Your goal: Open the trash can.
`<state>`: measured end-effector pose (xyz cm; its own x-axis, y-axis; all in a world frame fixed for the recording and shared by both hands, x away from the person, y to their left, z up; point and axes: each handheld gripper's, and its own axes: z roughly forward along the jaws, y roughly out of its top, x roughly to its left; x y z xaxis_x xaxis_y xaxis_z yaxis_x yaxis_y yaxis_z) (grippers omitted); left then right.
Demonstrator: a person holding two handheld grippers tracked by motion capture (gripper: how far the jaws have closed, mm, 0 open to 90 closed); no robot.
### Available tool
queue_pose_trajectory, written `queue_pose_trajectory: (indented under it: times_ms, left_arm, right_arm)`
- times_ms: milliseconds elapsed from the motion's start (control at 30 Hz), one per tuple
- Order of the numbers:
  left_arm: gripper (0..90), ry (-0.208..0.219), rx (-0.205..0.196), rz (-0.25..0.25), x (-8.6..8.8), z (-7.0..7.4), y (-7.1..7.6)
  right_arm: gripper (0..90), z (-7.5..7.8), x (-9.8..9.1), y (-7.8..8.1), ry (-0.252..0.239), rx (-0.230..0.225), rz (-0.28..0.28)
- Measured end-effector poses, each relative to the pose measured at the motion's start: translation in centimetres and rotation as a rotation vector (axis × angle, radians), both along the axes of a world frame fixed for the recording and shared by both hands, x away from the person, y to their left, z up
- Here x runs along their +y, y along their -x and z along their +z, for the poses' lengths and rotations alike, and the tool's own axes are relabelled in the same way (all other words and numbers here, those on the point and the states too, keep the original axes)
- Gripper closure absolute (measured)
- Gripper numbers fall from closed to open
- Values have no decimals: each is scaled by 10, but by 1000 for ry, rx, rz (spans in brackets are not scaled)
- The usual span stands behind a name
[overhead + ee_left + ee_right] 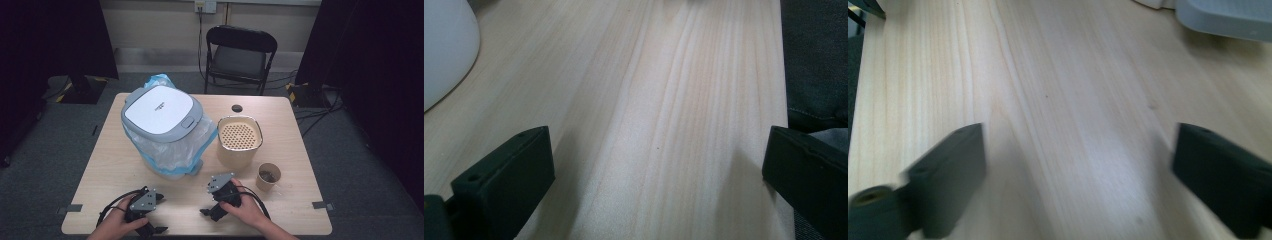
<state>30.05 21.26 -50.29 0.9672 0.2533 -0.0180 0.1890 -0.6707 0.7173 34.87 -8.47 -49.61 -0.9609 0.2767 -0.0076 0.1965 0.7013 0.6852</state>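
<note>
Both units rest low on the counter (100, 165): the left hand-held gripper (156, 231) and the right hand-held gripper (206, 213) each have jaws spread, nothing between them. Step in hand appears to be the start; the paper cup (268, 177) stands just right of the right unit, the lidded bin (162, 127) beyond, so the next move probably calls for a reach forward

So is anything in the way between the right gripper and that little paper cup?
Nothing visible: bare table lies between the right gripper and the paper cup. The beige perforated-lid container stands behind that path.
</note>
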Motion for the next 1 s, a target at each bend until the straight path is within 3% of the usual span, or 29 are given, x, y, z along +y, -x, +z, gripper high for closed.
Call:
queue_pose_trajectory:
  times_ms: [33,100,167,233,300,633,1000]
  left_arm:
    - [0,-6,1,1,0,0,0]
    - [0,-1,0,0,0,0,0]
    - [0,-10,-1,4,1,0,0]
    - [0,-8,0,5,1,0,0]
    - [0,0,-1,2,0,0,0]
    - [0,1,0,1,0,0,0]
    - [0,4,0,0,0,0,0]
  right_arm:
    - [206,3,-1,0,-1,-6,-1]
    - [119,9,-2,1,6,-28,0]
    - [177,15,-5,1,-15,-20,3]
    - [129,21,-7,-1,-26,-9,2]
    - [163,28,-9,-2,-37,-11,-3]
    - [144,67,-15,-10,-40,8,9]
    - [145,108,-22,-22,-50,27,-13]
